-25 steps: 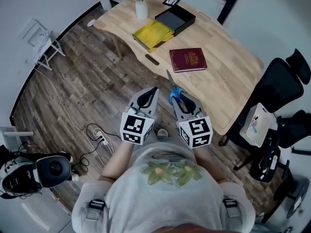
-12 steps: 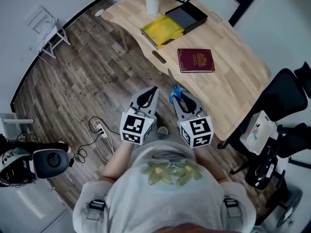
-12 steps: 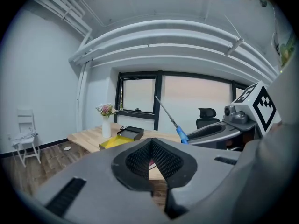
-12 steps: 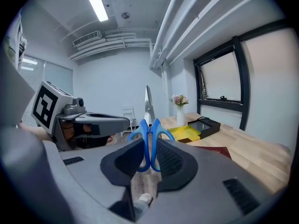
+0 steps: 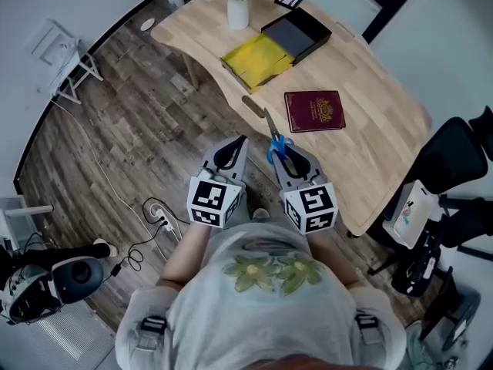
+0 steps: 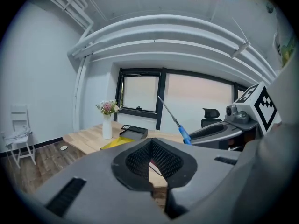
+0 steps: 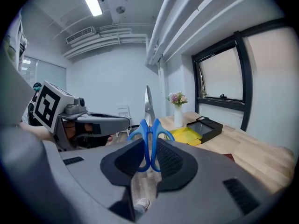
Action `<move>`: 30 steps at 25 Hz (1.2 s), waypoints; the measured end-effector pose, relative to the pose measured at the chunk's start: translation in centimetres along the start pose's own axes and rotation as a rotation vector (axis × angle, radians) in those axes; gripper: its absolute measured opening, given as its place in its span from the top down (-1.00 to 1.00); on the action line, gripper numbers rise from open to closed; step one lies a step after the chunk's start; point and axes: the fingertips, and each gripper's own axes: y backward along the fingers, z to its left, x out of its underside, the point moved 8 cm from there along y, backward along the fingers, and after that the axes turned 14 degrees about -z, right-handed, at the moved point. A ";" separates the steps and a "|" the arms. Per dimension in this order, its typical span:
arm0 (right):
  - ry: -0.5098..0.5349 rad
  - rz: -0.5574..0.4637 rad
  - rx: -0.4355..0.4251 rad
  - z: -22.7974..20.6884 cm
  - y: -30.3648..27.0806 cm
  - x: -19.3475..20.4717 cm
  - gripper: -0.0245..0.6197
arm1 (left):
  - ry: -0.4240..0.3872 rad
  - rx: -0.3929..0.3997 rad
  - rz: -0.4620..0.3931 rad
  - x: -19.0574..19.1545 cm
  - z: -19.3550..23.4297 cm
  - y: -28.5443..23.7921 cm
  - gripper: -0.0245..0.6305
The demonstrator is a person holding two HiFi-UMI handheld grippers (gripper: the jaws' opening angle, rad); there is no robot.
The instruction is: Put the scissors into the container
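Observation:
Blue-handled scissors (image 5: 276, 139) point forward with the blades raised over the wooden table's near edge (image 5: 354, 199). My right gripper (image 5: 282, 149) is shut on their handles, which sit between its pads in the right gripper view (image 7: 148, 143). My left gripper (image 5: 242, 140) is held beside it on the left, shut, with nothing in it; its tips meet in the left gripper view (image 6: 152, 141). The container, an open black box (image 5: 296, 31), stands far back on the table, with a yellow tray (image 5: 258, 55) against its near side.
A dark red book (image 5: 314, 110) lies on the table just beyond the scissors. A white vase of flowers (image 5: 237, 8) stands at the table's far corner. A black office chair (image 5: 451, 156) is at the right. Cables and a power strip (image 5: 160, 220) lie on the wood floor at the left.
Both grippers have moved forward toward the table together, with the scissors still held. The blade tips now reach the table edge near the red book.

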 end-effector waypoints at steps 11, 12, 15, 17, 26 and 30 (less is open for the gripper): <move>-0.003 0.010 0.065 -2.0 -9.7 -2.2 0.67 | 0.020 0.056 0.003 -1.6 8.9 -6.3 0.91; -0.004 0.013 0.069 -2.2 -10.5 -2.3 0.67 | 0.022 0.059 0.006 -1.5 9.6 -6.7 0.91; -0.006 0.019 0.081 -2.4 -12.9 -2.3 0.67 | 0.027 0.063 0.017 -1.3 11.9 -7.3 0.91; -0.009 0.024 0.090 -2.3 -14.3 -2.4 0.67 | 0.028 0.067 0.022 -1.3 13.4 -7.6 0.91; -0.014 0.036 0.111 -2.3 -19.4 -2.7 0.67 | 0.018 0.126 0.040 -1.8 18.0 -9.8 0.90; -0.039 0.047 0.124 -2.8 -20.6 -2.5 0.67 | 0.029 0.145 0.057 -1.4 18.9 -11.3 0.91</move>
